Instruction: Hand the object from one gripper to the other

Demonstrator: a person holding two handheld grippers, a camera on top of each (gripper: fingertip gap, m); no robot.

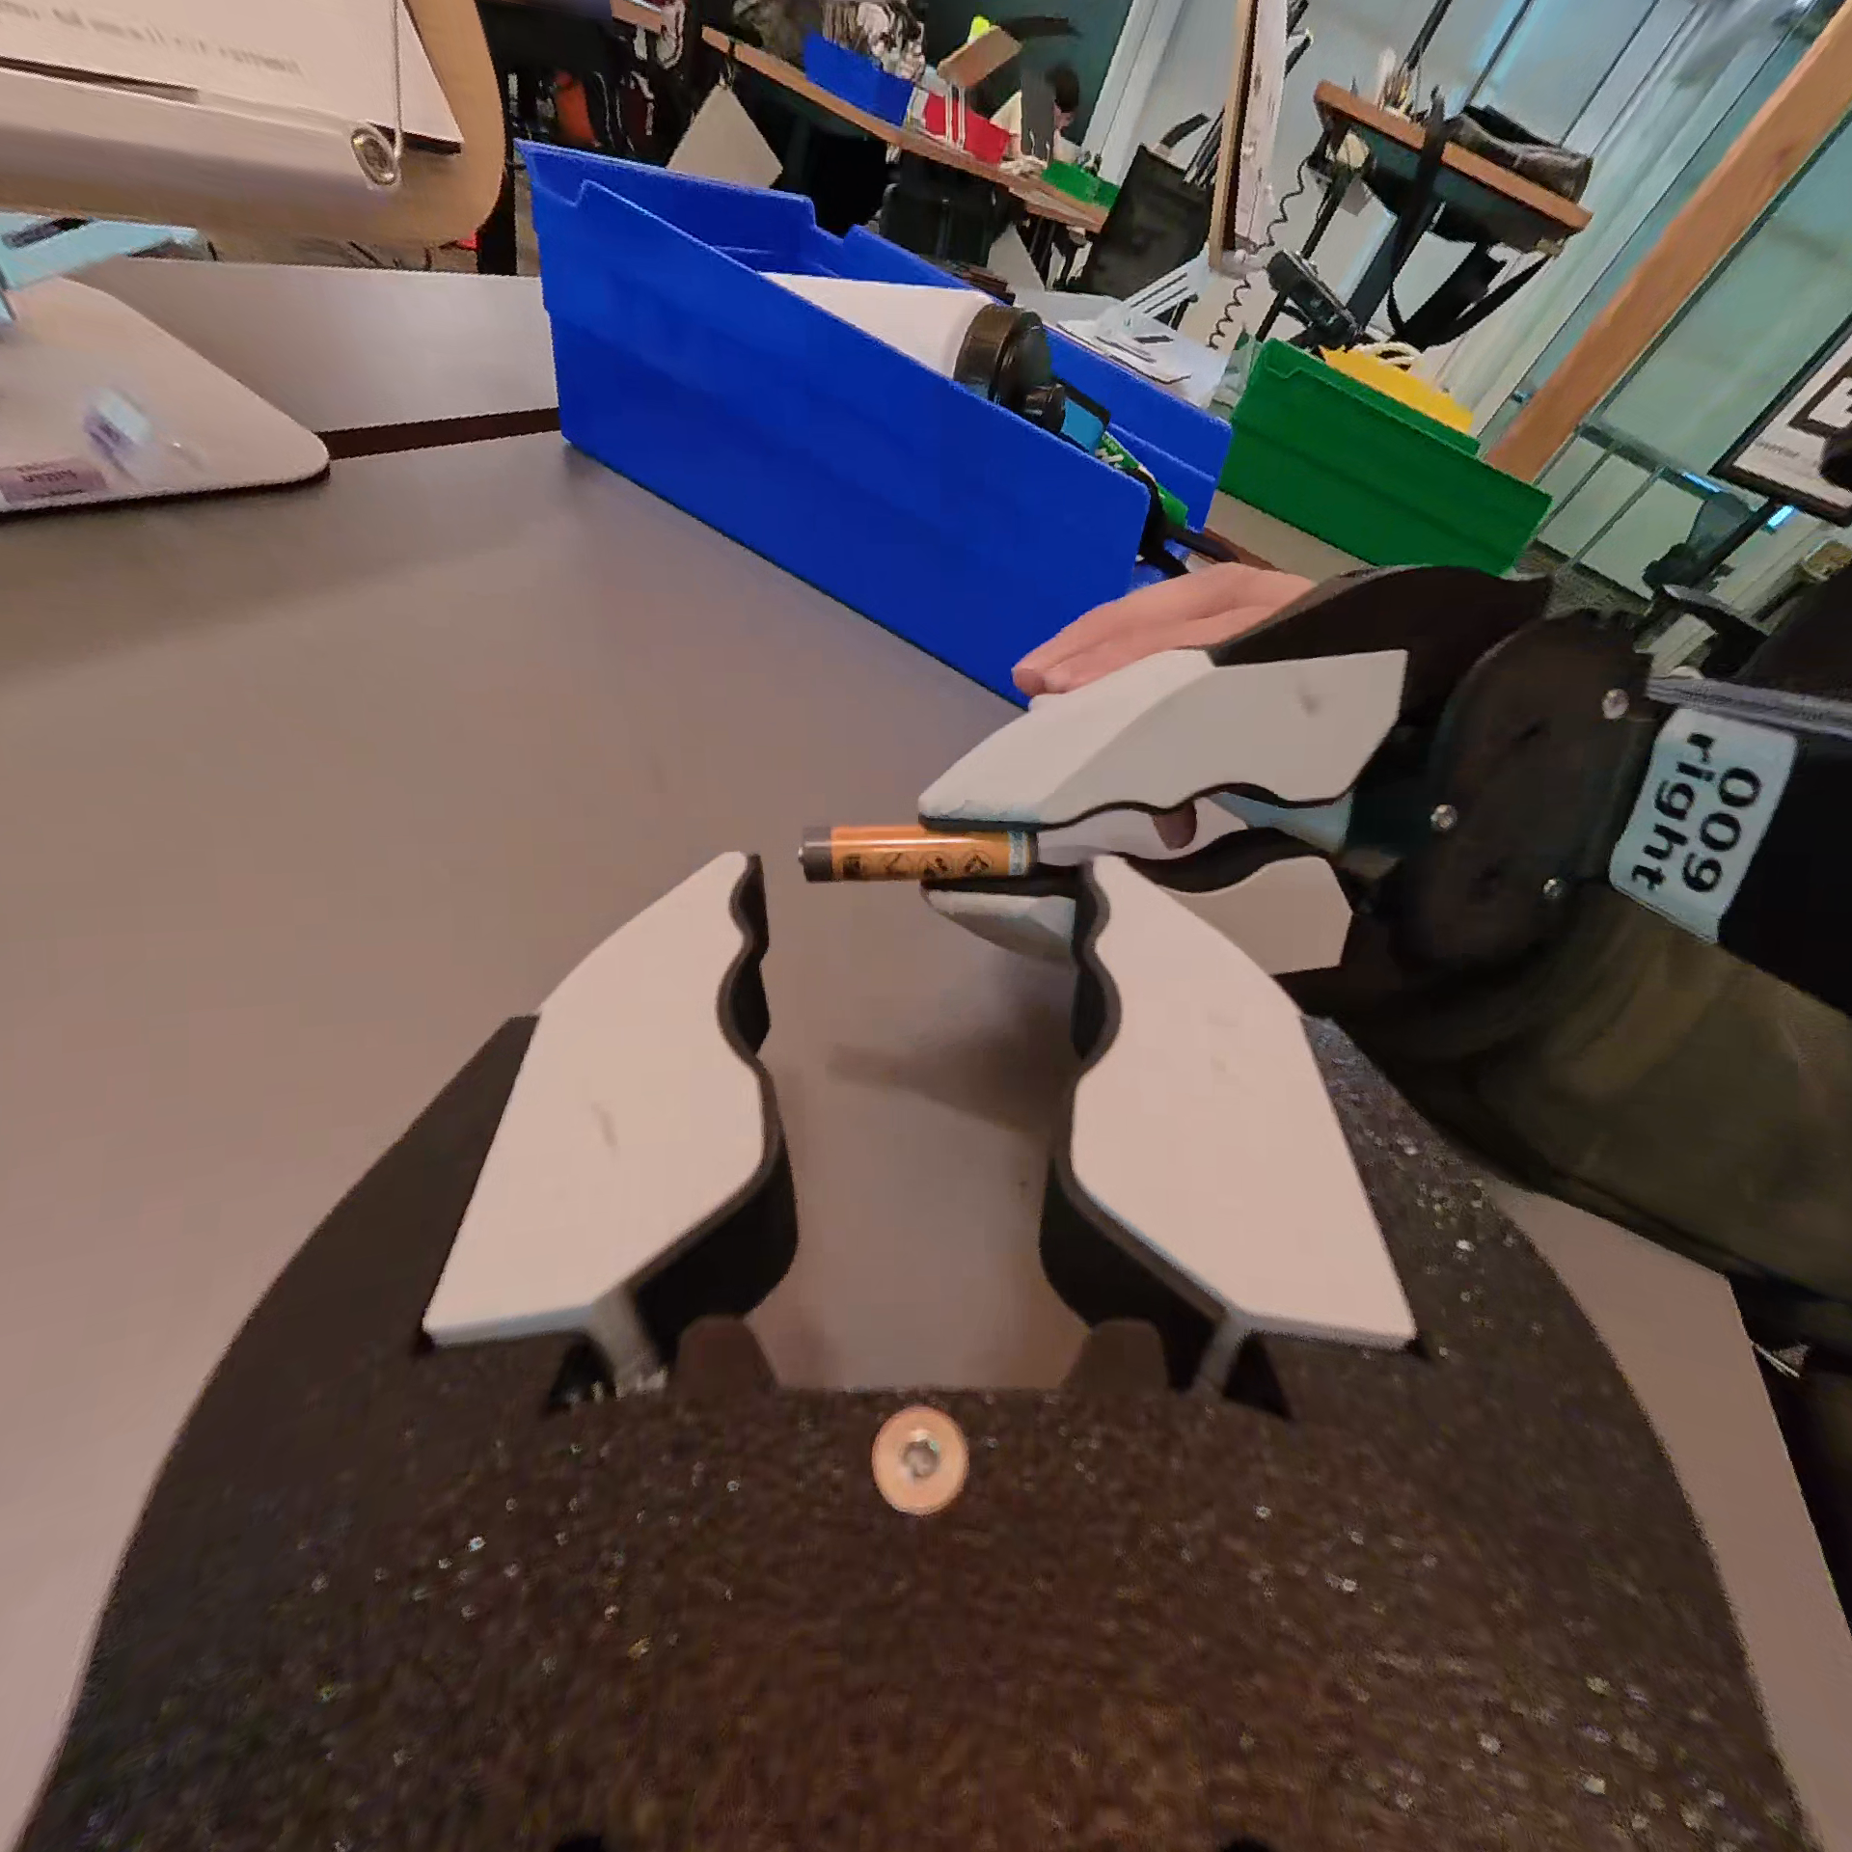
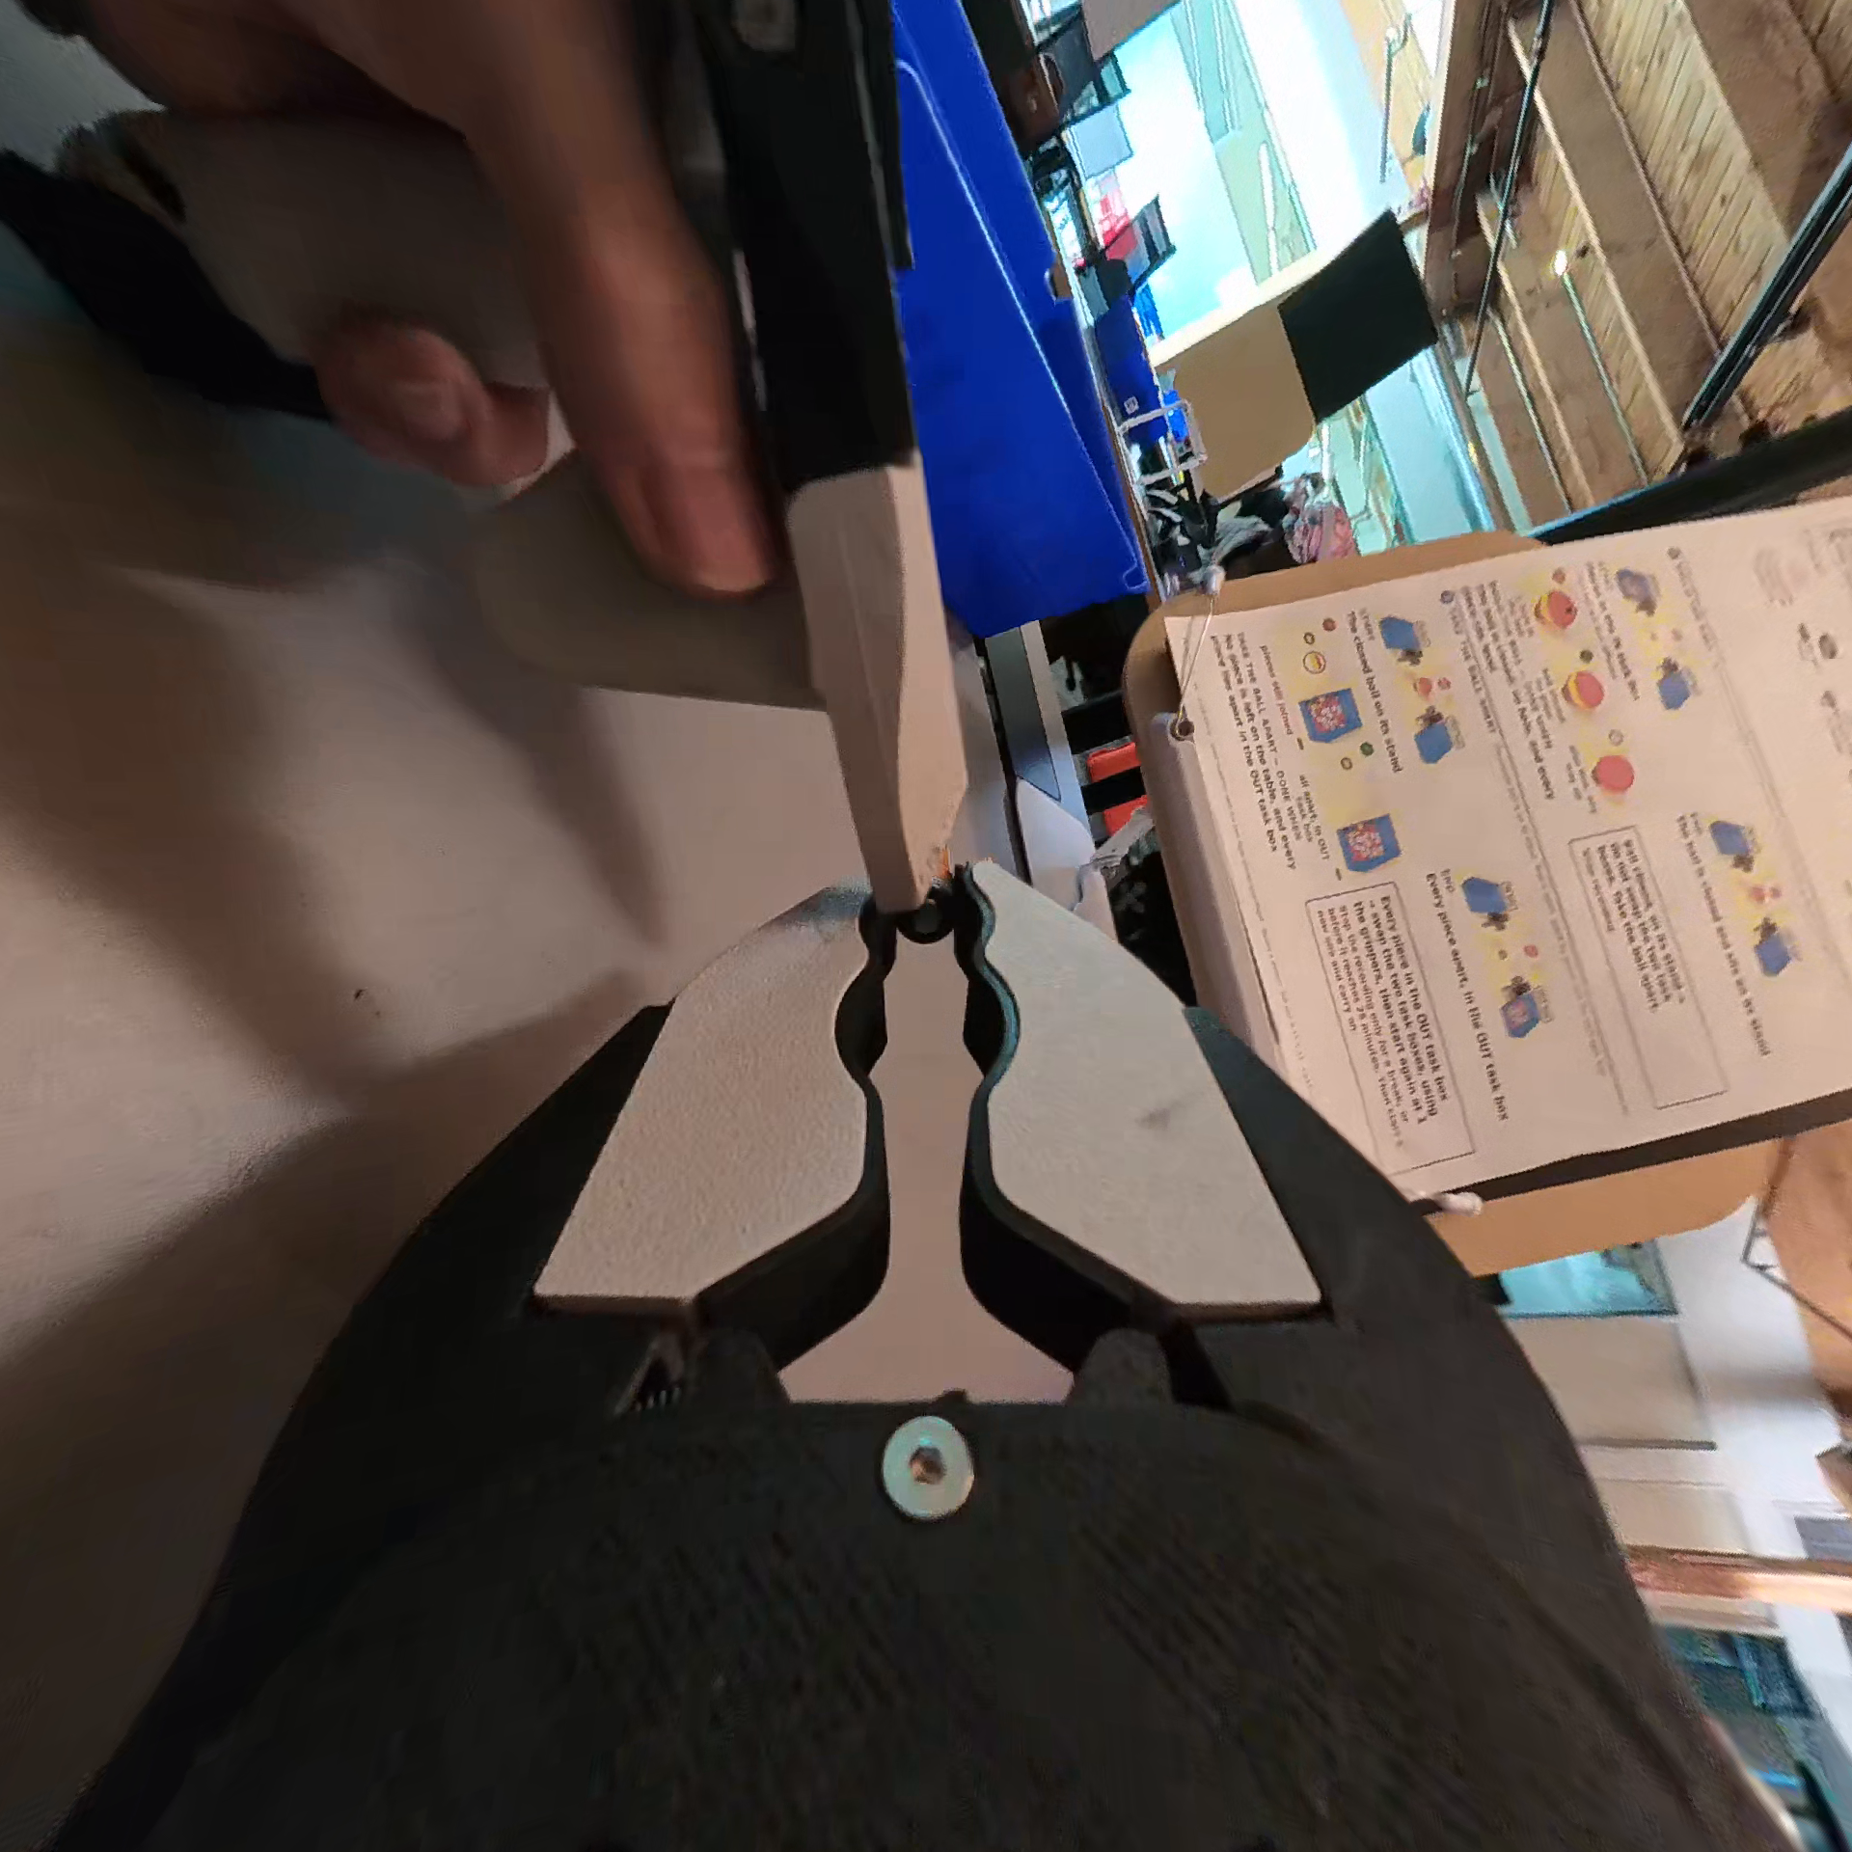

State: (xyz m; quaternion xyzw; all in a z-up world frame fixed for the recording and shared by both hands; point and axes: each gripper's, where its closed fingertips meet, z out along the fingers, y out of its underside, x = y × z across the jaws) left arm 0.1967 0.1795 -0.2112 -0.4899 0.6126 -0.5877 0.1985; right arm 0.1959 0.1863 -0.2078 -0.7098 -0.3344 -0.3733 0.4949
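1. Left gripper [image 1: 917,872] spread wide, low in frame, empty.
2. Battery [image 1: 917,853] lies crosswise just past its tips, above the worktop [image 1: 401,752].
3. Right gripper [image 1: 987,852], centre-right, pinches one end; free end points left.

Left gripper [image 1: 917,882]: black speckled, rough-textured body w/ rounded shoulders, one silver hex screw [image 1: 919,1458] at center. Two light grey fingers [image 1: 621,1092], broad at base, tapering to tips, w/ black wavy inner pads.

Right gripper [image 2: 917,907]: same build, matte black ribbed body, silver hex screw [image 2: 927,1468], grey fingers [image 2: 1122,1112] w/ black scalloped inner edges, faint scuffs. In left wrist view its round black side plate [image 1: 1523,792] shows small screws, plus a white sticker [image 1: 1704,817] w/ black print. Olive-green sleeve [image 1: 1603,1092] beside it.
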